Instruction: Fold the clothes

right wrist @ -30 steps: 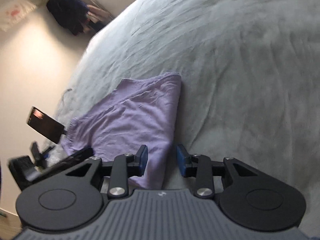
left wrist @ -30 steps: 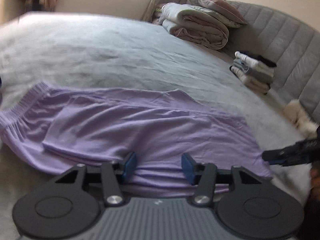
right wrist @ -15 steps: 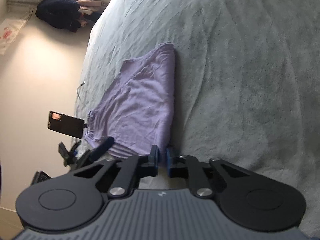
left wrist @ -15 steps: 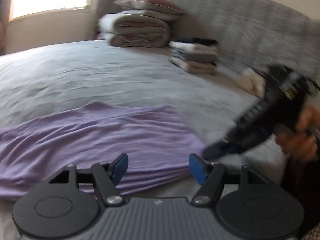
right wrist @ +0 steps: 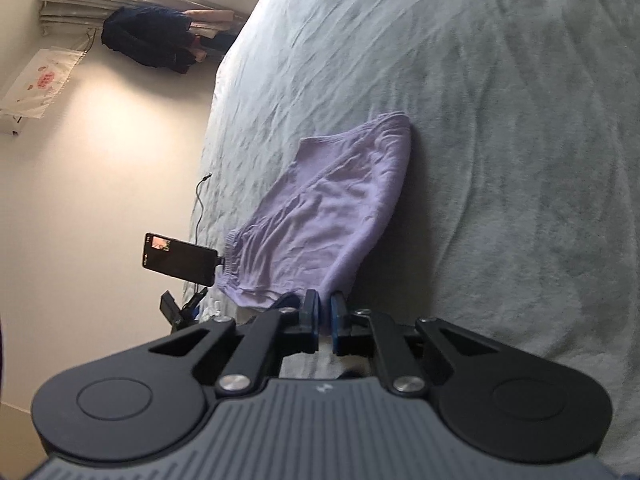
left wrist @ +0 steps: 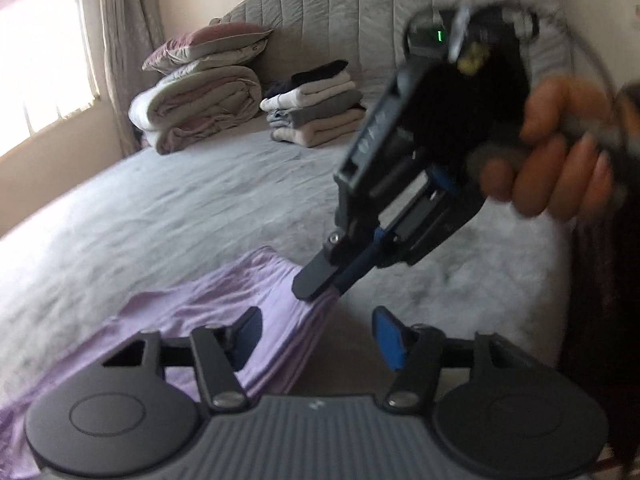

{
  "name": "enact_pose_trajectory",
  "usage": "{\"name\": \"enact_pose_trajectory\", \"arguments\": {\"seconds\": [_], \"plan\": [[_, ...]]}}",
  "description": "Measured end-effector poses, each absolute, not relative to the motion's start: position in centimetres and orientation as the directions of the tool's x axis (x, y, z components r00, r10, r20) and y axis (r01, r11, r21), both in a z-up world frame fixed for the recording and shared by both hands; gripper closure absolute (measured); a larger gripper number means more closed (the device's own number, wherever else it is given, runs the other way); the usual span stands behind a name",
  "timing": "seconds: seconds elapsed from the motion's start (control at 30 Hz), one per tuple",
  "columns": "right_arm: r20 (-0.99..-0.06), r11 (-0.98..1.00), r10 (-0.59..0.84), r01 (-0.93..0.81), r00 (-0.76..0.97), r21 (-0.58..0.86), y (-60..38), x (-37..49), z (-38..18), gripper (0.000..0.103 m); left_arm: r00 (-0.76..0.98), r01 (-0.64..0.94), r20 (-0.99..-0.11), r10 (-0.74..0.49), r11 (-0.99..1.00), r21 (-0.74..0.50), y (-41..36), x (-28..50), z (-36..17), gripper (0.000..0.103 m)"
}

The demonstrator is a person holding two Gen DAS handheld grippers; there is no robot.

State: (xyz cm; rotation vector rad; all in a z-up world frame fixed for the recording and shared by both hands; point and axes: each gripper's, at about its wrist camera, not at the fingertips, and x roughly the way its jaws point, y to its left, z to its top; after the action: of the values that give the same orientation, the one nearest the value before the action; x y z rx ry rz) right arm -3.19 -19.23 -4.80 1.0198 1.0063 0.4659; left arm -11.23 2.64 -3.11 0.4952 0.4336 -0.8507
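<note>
- The lilac garment [right wrist: 332, 216] is seen lying flat on the grey bed [right wrist: 500, 128], running from the centre of the right wrist view down to the lower middle; in the left wrist view it fills the lower left.
- The right claw [right wrist: 325, 314] is now pinched shut on the near hem of the garment, lilac cloth showing between the blue pads; a second ago its jaws stood apart over that same edge, so a corner has just been taken.
- In the left wrist view that claw is seen at centre right, held by a hand [left wrist: 556, 152], its tips biting the cloth's end.
- The left claw [left wrist: 316, 334] has been swung along the garment toward this hem end and rolled; its jaws are closing, yet only the left pad lies over cloth and nothing is pinched between them.
- One corner is thus judged secured and the second grip pending; the fold itself appears not yet begun.
- A stack of folded clothes [left wrist: 316, 112] is seen at upper centre, by the headboard.
</note>
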Motion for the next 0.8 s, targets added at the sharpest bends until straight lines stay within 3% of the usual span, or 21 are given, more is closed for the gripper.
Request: {"name": "enact_pose_trajectory", "arguments": {"seconds": [0.03,0.13,0.2,0.33,0.4,0.43,0.63,0.77,0.8], "plan": [[-0.466,0.479,0.734,0.110,0.494,0.871,-19.2,-3.1,-4.7,0.094,0.600,0.784,-0.550,-0.582,0.565,0.257,2.2,-11.2,-3.3,0.052],[-0.461,0.473,0.737,0.110,0.494,0.874,-19.3,-3.0,-4.7,0.094,0.642,0.746,-0.559,-0.524,0.594,0.300,1.3,-11.0,-4.0,0.072],[-0.472,0.481,0.732,0.118,0.492,0.869,-19.4,-2.8,-4.8,0.094,0.666,0.717,-0.563,-0.489,0.629,0.301,1.0,-10.6,-4.2,0.099],[-0.533,0.530,0.684,0.162,0.498,0.832,-19.7,-2.2,-5.4,0.085,0.686,0.669,-0.573,-0.449,0.699,0.253,1.2,-9.8,-4.1,0.098],[-0.568,0.562,0.650,0.183,0.505,0.807,-19.7,-1.5,-5.8,0.062,0.688,0.661,-0.573,-0.446,0.711,0.241,1.3,-9.8,-4.0,0.098],[-0.577,0.570,0.636,0.192,0.512,0.799,-19.8,-1.1,-6.0,0.059,0.689,0.657,-0.573,-0.444,0.716,0.236,1.4,-9.9,-3.9,0.098],[-0.551,0.554,0.596,0.198,0.584,0.809,-20.1,2.5,-7.3,0.061,0.688,0.631,-0.592,-0.420,0.748,0.203,1.3,-9.5,-3.4,0.099],[-0.526,0.559,0.561,0.176,0.639,0.810,-20.2,4.1,-7.9,0.092,0.685,0.607,-0.617,-0.388,0.772,0.188,1.0,-9.7,-3.1,0.099],[-0.530,0.569,0.549,0.175,0.647,0.803,-20.1,4.1,-7.9,0.094,0.690,0.598,-0.616,-0.380,0.779,0.190,0.8,-9.9,-3.1,0.099]]}}
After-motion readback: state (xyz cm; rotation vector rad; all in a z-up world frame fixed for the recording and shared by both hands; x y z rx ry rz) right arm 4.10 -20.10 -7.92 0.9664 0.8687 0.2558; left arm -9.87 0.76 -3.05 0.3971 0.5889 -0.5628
